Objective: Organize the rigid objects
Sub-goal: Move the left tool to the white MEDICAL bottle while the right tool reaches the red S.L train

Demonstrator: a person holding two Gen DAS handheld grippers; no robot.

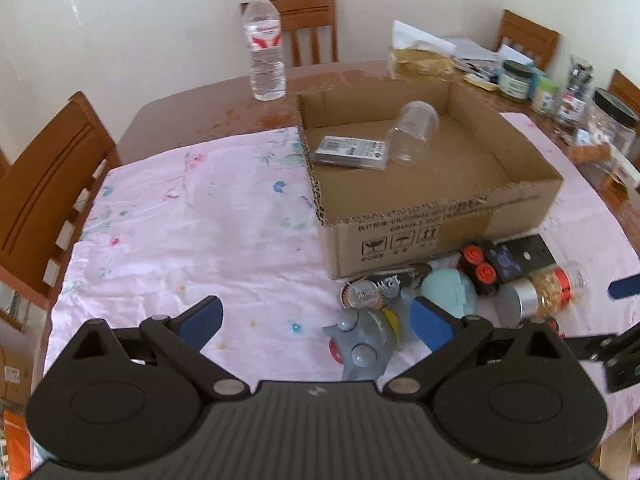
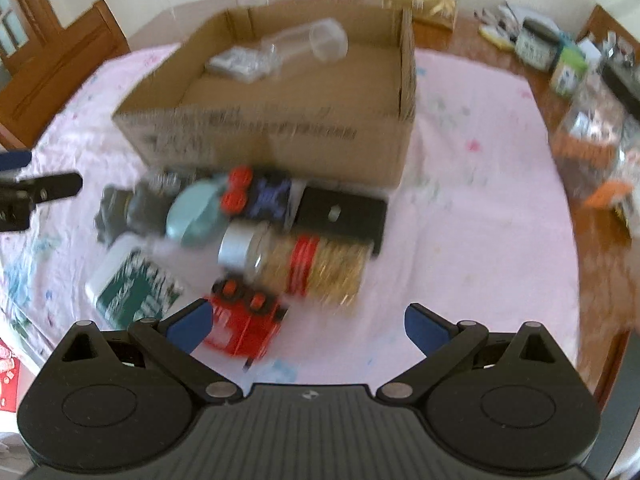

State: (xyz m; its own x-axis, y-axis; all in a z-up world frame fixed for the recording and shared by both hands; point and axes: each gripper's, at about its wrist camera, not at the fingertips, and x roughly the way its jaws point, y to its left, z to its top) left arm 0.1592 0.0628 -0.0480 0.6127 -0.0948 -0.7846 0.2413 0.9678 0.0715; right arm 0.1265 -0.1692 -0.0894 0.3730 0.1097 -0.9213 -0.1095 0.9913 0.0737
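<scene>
Pink floral cloth (image 1: 168, 240) covers the near part of a brown wooden table (image 1: 192, 112), and both grippers hang over it with their blue-padded fingers spread wide and nothing between them. Nearest the left gripper (image 1: 318, 320), a grey toy (image 1: 360, 340) lies on the cloth just ahead of its right finger. Nearest the right gripper (image 2: 306, 326), a red toy vehicle (image 2: 244, 320) sits beside its left finger, with a green-and-white packet (image 2: 132, 292) to its left.

Beyond these, a tight cluster crowds the cloth against the near wall of the cardboard box (image 1: 440, 216): a pale blue-green rounded piece (image 1: 448, 292), a dark can (image 1: 384, 284), a black toy with red wheels (image 1: 480, 268), a black block (image 1: 528, 256) and a silver-capped jar of gold contents (image 1: 548, 288) lying on its side. The right wrist view is blurred, so finer detail there cannot be told.

Open cloth stretches left of the box toward the table's left edge, and more lies right of the box.

Inside the box, a clear plastic cup (image 1: 412, 132) lies tipped beside a flat grey packet (image 1: 348, 152); most of the floor is bare.

Farther back, a water bottle (image 1: 266, 44) stands upright on bare wood near the far edge. Jars and papers (image 1: 516, 76) crowd the far right corner. Wooden chairs (image 1: 52, 192) ring the table.
</scene>
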